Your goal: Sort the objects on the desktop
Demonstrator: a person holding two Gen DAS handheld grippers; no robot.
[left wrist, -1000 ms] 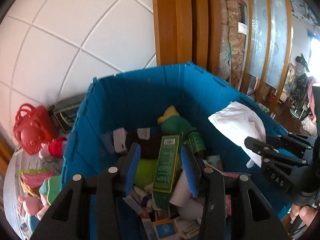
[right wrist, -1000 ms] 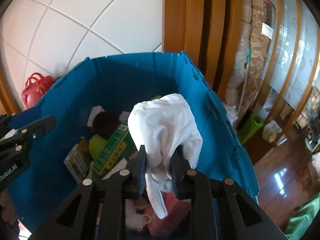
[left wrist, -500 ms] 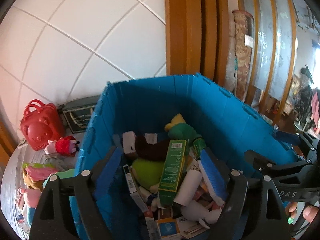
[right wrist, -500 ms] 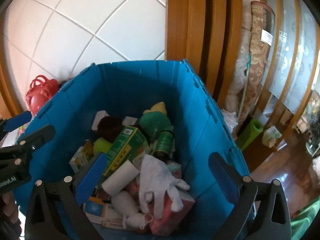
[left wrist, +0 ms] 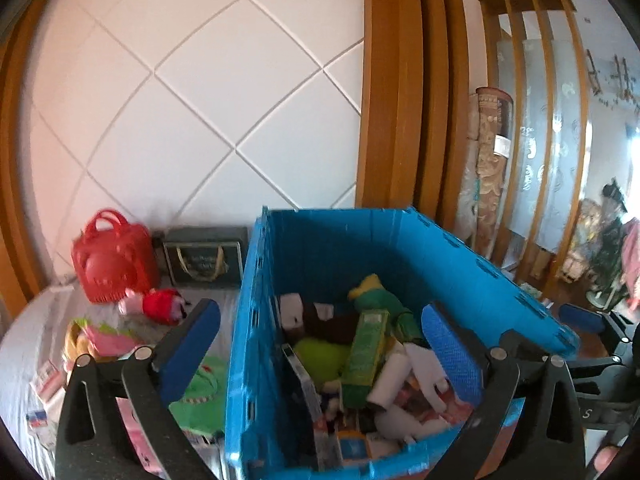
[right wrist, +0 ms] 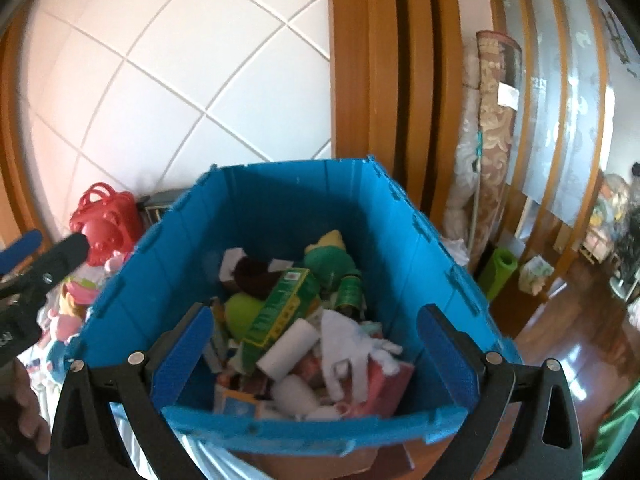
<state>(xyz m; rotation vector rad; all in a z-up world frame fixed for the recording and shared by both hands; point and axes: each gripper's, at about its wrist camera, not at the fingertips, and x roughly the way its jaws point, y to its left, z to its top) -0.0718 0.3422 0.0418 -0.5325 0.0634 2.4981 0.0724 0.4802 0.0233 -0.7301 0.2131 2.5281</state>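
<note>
Below both cameras, blue crate holds jumbled items; lower layers hidden. Green box and white glove lie on top. Right gripper wide, empty. Left gripper still opening, empty, its left finger outside the crate wall.

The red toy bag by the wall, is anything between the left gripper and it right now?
Partly. The left gripper, jaws opening and empty, faces the blue crate, not the red toy bag. A red and pink plush lies just in front of the bag, with more toys nearer the gripper.
</note>
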